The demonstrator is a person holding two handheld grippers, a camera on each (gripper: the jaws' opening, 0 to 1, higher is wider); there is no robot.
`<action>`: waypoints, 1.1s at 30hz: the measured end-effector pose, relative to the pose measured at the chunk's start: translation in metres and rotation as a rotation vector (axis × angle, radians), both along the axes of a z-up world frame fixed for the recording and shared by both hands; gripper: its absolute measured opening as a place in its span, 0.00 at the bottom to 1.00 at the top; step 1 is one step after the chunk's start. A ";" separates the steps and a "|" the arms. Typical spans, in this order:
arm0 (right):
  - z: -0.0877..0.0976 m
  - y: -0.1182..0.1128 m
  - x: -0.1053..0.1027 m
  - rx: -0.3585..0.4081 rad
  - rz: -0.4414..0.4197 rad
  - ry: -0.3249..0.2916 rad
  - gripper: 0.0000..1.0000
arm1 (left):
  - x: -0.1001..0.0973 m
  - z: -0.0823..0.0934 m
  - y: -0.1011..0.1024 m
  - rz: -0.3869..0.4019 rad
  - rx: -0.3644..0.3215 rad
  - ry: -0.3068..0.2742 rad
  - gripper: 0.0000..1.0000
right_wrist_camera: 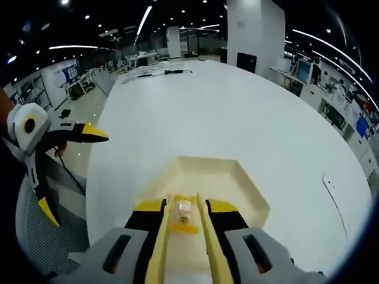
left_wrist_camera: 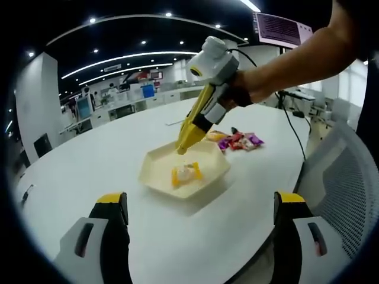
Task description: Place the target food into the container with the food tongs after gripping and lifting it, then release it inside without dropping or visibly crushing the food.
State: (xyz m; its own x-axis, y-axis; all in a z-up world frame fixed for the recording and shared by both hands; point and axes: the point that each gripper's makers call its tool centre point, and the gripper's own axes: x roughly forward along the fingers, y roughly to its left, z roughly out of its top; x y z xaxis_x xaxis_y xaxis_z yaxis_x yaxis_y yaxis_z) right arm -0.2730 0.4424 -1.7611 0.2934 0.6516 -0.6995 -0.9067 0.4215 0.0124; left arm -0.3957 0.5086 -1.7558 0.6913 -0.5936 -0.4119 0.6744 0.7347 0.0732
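In the right gripper view, the right gripper [right_wrist_camera: 185, 220] has its two black, yellow-tipped jaws pressed against the outer sides of a pair of pale yellow food tongs [right_wrist_camera: 160, 248], whose two arms run forward between them with a narrow gap at the far ends. In that gap, resting on the floor of a cream, angular container [right_wrist_camera: 246, 183], sits the food [right_wrist_camera: 184, 213], a small whitish piece in a clear and yellow wrapper; whether the tong tips press on it or merely flank it cannot be told from here. In the left gripper view the same gripper [left_wrist_camera: 183, 147] comes in from the upper right, held by a person's hand [left_wrist_camera: 246, 90], with the tongs [left_wrist_camera: 192, 131] pointing down and their tips hanging just above the container [left_wrist_camera: 155, 168], apart from the food [left_wrist_camera: 186, 173] lying in the tray below them. The left gripper [left_wrist_camera: 201, 210] shows its own jaws spread wide at the bottom of its view, with nothing between them, above the white table [left_wrist_camera: 100, 160]; it also appears at the left edge of the right gripper view [right_wrist_camera: 74, 135]. Beyond the container, a small heap of coloured snack packets [left_wrist_camera: 237, 141] lies on the table. A mesh chair back [left_wrist_camera: 343, 183] stands at the right.
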 end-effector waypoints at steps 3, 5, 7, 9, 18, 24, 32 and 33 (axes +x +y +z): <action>0.005 -0.003 0.000 0.009 -0.004 -0.003 0.26 | 0.000 0.000 0.000 -0.001 0.001 0.000 0.98; 0.010 -0.004 -0.001 0.015 0.000 -0.008 0.26 | 0.000 0.000 0.000 -0.002 0.008 -0.005 0.98; 0.016 -0.004 0.000 0.029 0.000 -0.016 0.26 | 0.000 -0.001 0.000 -0.002 0.018 -0.006 0.97; 0.024 -0.002 0.000 0.048 0.001 -0.027 0.26 | 0.000 -0.001 0.001 -0.004 0.032 -0.016 0.96; 0.052 -0.011 -0.002 0.080 0.020 -0.068 0.27 | -0.004 0.006 -0.008 -0.033 -0.056 0.002 1.00; 0.065 -0.029 -0.007 0.097 0.016 -0.088 0.27 | -0.004 0.006 -0.007 -0.031 -0.068 0.011 1.00; 0.067 -0.061 -0.013 0.100 -0.024 -0.097 0.27 | -0.004 0.005 -0.009 -0.040 -0.069 0.007 1.00; 0.067 -0.067 -0.014 0.098 -0.035 -0.104 0.27 | -0.003 0.007 -0.009 -0.042 -0.068 -0.005 1.00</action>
